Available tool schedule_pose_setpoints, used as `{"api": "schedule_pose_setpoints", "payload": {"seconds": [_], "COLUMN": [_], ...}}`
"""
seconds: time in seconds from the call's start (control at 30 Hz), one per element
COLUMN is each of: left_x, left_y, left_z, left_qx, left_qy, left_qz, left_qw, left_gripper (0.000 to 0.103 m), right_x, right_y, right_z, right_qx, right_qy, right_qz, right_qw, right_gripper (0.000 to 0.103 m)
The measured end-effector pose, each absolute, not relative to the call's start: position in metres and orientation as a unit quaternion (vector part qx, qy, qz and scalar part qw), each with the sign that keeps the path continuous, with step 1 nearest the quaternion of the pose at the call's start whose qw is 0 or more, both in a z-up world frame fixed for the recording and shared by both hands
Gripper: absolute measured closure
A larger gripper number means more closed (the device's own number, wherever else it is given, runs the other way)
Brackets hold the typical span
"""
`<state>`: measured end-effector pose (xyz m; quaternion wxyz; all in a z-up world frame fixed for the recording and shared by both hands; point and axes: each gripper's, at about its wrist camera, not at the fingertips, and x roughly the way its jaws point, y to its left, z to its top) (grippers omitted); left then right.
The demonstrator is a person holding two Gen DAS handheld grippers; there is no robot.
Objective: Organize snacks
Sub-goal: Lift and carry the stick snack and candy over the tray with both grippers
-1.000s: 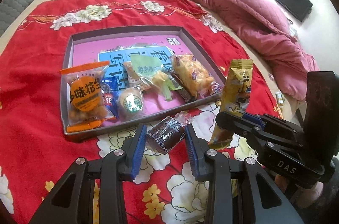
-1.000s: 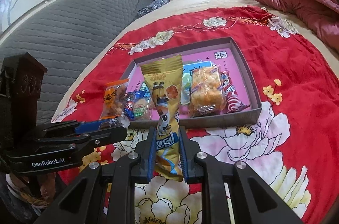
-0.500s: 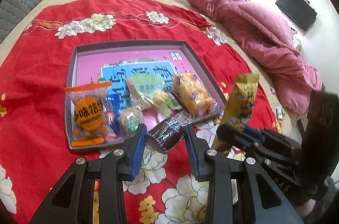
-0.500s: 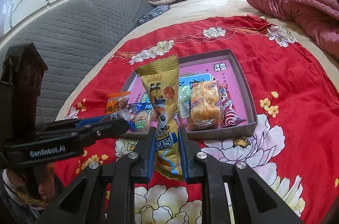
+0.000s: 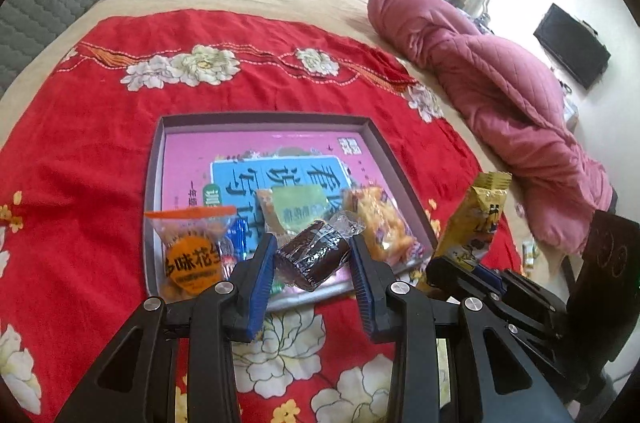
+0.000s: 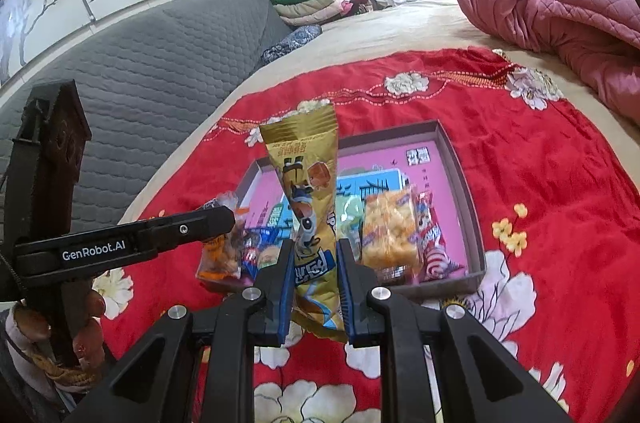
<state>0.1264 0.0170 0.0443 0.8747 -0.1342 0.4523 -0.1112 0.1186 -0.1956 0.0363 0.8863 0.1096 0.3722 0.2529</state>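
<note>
Snack packets in both grippers: left gripper point(image 5: 314, 265) pinches a brown cake point(image 5: 312, 257) lying crosswise above the tray point(image 5: 394, 163)'s near rim; right gripper point(image 6: 313, 269) clamps a yellow packet point(image 6: 310, 207) (long axis upright, sealed end up).

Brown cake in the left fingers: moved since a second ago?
Yes. The brown cake, clamped in the left gripper, was over the red cloth short of the tray; now it overlaps the tray's near edge.
</note>
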Motion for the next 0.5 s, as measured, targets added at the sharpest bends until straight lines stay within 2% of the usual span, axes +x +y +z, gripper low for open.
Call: {"api": "schedule_pose_setpoints", "payload": {"seconds": [0.5], "left_x": [0.1322], "left_y": [0.0247], "left_z": [0.0467], "left_qx": [-0.142], "left_qy": [0.447], "left_qz": [-0.099], "left_qw": [0.878], "left_gripper": [0.065], "right_x": [0.1256], "right_y": [-0.1889], "right_z": [0.0441], "right_qx": [0.106], "right_qy": [0.359], "right_qz": [0.257], "right_qw": [0.891], "right_gripper": [0.083]}}
